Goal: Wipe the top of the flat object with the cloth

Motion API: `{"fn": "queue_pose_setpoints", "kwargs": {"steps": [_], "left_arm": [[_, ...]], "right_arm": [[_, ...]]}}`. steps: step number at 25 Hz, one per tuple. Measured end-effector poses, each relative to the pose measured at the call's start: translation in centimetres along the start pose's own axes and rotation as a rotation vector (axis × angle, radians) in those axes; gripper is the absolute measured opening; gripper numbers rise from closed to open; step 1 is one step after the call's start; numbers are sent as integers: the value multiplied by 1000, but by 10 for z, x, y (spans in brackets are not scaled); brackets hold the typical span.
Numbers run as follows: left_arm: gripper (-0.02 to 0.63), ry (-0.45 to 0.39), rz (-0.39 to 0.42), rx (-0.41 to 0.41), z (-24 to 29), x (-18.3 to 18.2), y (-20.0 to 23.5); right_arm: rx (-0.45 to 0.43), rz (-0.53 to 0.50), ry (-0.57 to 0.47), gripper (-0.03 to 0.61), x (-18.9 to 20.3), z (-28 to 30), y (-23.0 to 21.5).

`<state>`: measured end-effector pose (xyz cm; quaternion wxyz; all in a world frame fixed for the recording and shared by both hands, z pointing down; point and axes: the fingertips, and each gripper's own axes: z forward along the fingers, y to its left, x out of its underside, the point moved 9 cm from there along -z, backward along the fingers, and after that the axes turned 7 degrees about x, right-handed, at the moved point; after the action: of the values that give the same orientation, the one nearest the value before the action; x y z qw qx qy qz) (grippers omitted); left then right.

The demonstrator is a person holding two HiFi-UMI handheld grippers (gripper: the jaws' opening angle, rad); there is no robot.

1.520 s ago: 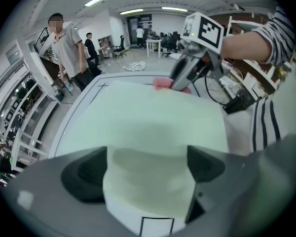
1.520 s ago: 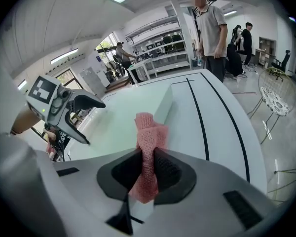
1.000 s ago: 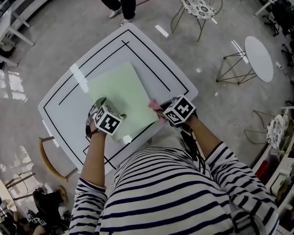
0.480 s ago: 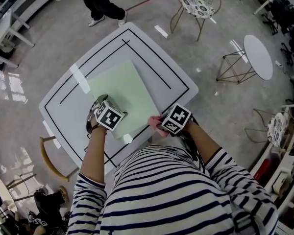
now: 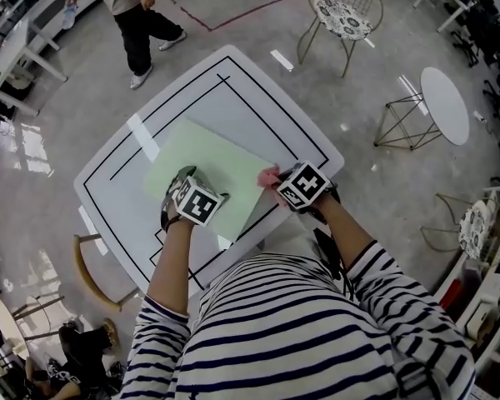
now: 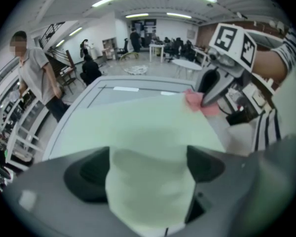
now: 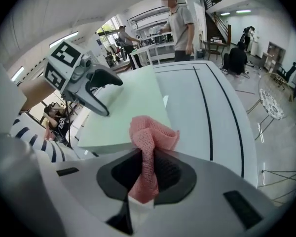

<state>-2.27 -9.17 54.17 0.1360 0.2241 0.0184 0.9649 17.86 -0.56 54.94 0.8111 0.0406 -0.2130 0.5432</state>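
Observation:
A pale green flat board (image 5: 208,169) lies on the white table (image 5: 258,107). My left gripper (image 5: 182,182) rests over the board's near left part, jaws apart, and the green surface (image 6: 138,127) shows between them. My right gripper (image 5: 277,182) is shut on a pink cloth (image 5: 268,176), which touches the board's right edge. In the right gripper view the cloth (image 7: 150,137) bunches up out of the jaws, with the board (image 7: 133,107) and the left gripper (image 7: 111,98) beyond it. The left gripper view shows the cloth (image 6: 200,101) at the board's far right corner.
A person (image 5: 129,7) stands beyond the table's far left corner. A wire chair (image 5: 342,11) and a round white side table (image 5: 446,98) stand to the right. A curved wooden chair (image 5: 87,265) is near the table's left edge. Black lines mark the tabletop.
My right gripper carried the pink cloth toward me along the board's right edge, then back away to the right corner. The left gripper stayed on the board. The standing person walked left.

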Motion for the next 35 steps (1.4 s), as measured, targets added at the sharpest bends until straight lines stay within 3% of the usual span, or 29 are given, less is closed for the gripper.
{"fn": "queue_pose_setpoints", "kwargs": {"steps": [11, 15, 23, 35], "left_arm": [[493, -6, -53, -43, 3, -4, 7], [494, -13, -69, -57, 1, -3, 9], [494, -26, -89, -52, 2, 0, 12], [494, -4, -65, -63, 4, -2, 11]], "right_arm": [[66, -67, -114, 55, -92, 39, -21], [62, -100, -137, 55, -107, 45, -19], [-36, -96, -137, 55, -88, 44, -13], [-192, -134, -48, 55, -25, 27, 21]]}}
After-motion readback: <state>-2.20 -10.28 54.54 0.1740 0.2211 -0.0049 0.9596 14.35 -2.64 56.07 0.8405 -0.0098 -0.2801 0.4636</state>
